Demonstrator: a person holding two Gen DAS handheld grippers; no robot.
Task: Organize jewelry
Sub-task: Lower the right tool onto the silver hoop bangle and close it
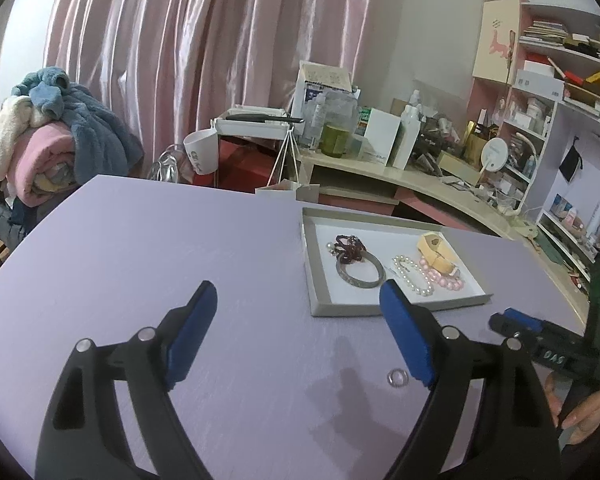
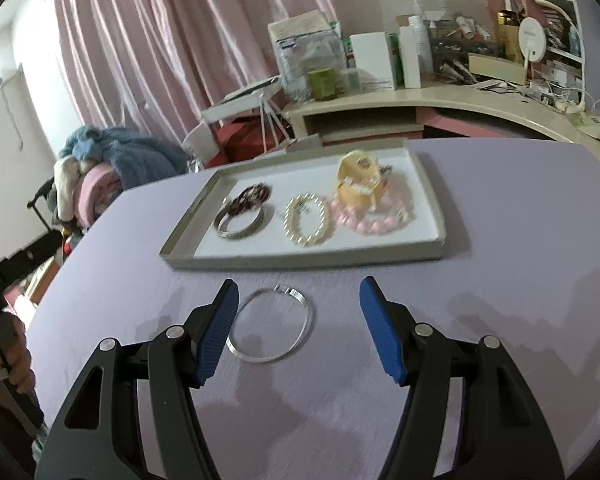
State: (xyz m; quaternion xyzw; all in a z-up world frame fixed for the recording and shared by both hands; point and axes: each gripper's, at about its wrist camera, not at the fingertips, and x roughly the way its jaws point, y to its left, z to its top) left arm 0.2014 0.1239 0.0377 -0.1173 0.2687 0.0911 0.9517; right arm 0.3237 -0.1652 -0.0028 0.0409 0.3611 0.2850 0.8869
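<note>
On the lilac table point(image 2: 520, 240) in front of me sits a shallow grey tray point(image 2: 432, 184) with a white floor, and most of the jewelry already lies inside it: a silver bangle point(image 2: 242, 222) at its left with a dark red beaded piece point(image 2: 252, 196) resting against it, a pearl bracelet point(image 2: 306, 222) in the middle, and a pink bead bracelet point(image 2: 376, 220) at the right with a cream-coloured strap piece point(image 2: 358, 182) lying on top of it. Outside the tray, on the bare table just short of its near edge, lies a thin clear bangle point(image 2: 270, 326). My right gripper point(image 2: 298, 328) hangs over that bangle with its blue-padded jaws spread wide and holding nothing; the left pad point(image 2: 216, 340) sits just beside the bangle's rim, though I cannot tell if it touches. My left gripper point(image 1: 300, 332) is likewise spread wide and empty, above the table to the left of the tray. A small silver ring point(image 1: 397, 378) lies on the table close to its right finger point(image 1: 406, 336), apart from the tray.
</note>
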